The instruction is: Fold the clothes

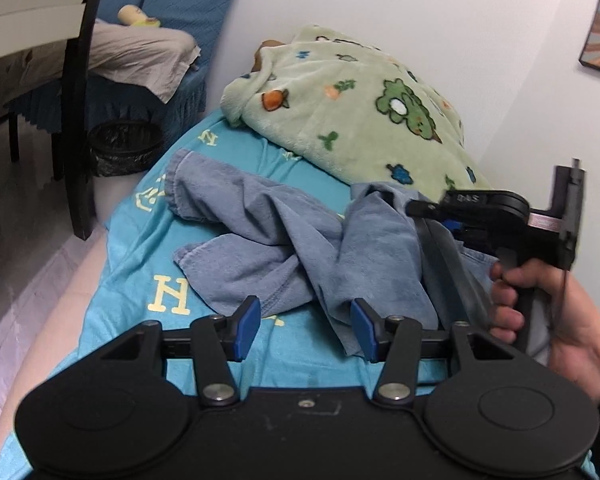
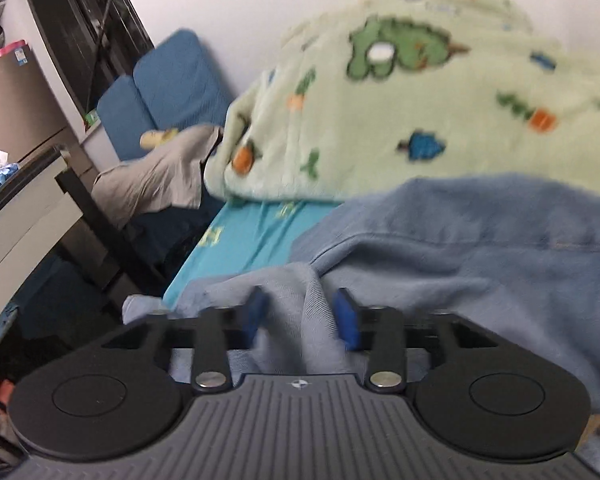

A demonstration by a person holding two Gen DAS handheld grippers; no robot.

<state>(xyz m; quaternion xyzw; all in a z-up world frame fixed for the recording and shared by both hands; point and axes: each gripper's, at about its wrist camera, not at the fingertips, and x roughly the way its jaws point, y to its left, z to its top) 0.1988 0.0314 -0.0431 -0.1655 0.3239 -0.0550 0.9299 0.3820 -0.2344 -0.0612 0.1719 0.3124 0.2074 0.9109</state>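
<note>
Off to the left of my left gripper (image 1: 304,328) the bed's edge curves away toward a dark chair leg (image 1: 78,120) and a black bin (image 1: 124,146), with bare turquoise bedsheet (image 1: 140,264) between that edge and the cloth. Straight ahead of the claw lies the blue garment (image 1: 284,236), crumpled, its long axis running from a hemmed end at far left across to the bunched part at right, roughly crosswise to my fingers. The left claw is spread, its blue pads (image 1: 248,324) apart; a low fold of the garment lies between them, though I cannot tell whether either pad touches it. Beyond the garment, against the wall, the green fleece blanket (image 1: 360,108) closes off the far side, so the open sheet is nearest me and leftward. To the right, a hand (image 1: 560,320) holds my right gripper (image 2: 302,316), which reaches into the garment's raised right portion. In its own view, a ridge of that blue cloth stands pinched between the right pads, which are drawn close on it.
</note>
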